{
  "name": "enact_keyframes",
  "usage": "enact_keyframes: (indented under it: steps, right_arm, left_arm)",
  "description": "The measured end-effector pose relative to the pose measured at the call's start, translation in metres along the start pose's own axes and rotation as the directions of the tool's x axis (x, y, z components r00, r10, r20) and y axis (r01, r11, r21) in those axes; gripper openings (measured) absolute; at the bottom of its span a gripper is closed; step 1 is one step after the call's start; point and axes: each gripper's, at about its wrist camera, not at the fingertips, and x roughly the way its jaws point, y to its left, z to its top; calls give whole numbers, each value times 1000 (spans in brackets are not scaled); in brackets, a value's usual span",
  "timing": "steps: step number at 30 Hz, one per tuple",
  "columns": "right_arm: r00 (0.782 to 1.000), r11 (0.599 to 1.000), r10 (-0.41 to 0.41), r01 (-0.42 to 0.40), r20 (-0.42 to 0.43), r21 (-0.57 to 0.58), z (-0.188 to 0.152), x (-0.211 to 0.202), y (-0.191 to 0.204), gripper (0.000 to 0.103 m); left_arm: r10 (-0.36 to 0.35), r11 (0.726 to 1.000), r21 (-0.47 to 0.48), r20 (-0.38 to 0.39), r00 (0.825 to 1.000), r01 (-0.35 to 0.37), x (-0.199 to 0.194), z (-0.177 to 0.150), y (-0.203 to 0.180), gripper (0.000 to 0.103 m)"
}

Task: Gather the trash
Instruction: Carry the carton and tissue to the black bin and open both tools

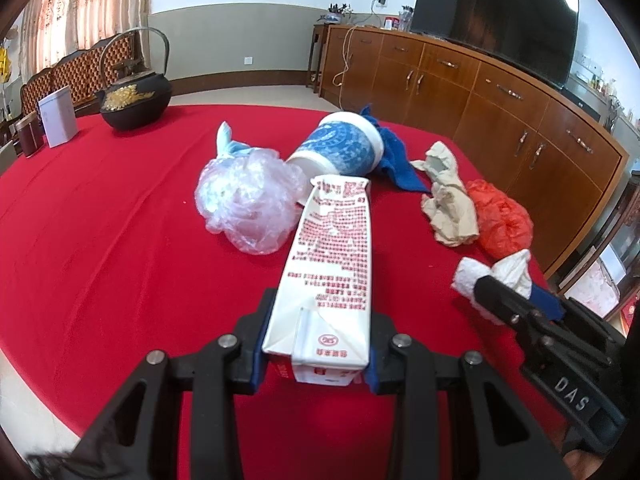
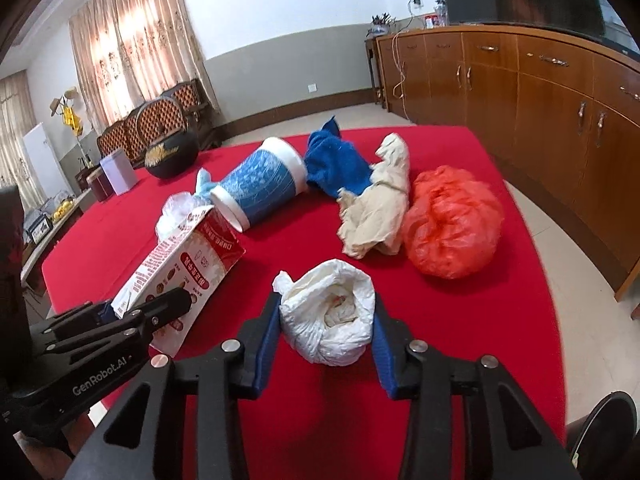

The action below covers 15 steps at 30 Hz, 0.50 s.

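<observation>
My left gripper (image 1: 320, 340) is shut on a white and red milk carton (image 1: 332, 256) that points away over the red tablecloth (image 1: 120, 260); the carton also shows in the right wrist view (image 2: 188, 264). My right gripper (image 2: 326, 320) is shut on a crumpled white tissue wad (image 2: 332, 316), seen in the left wrist view (image 1: 492, 276) at the right. Beyond lie a clear plastic bag (image 1: 248, 200), a blue and white paper cup (image 1: 340, 148) on its side, a blue cloth (image 2: 336, 164), crumpled beige paper (image 2: 376, 208) and a red plastic bag (image 2: 452, 220).
A black iron teapot (image 1: 136, 100), a white box (image 1: 60, 116) and a brown box (image 1: 30, 136) stand at the table's far left. A long wooden cabinet (image 1: 500, 96) with a television (image 1: 496, 20) runs along the right. The table's right edge (image 2: 532, 240) is near the red bag.
</observation>
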Motion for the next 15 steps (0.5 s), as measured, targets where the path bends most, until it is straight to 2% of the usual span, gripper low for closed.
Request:
enact_keyframes:
  steps: [15]
  right_arm:
    - [992, 990, -107, 101, 64, 96, -16, -72, -71, 44]
  left_arm:
    - [-91, 993, 76, 7, 996, 90, -27, -13, -67, 38]
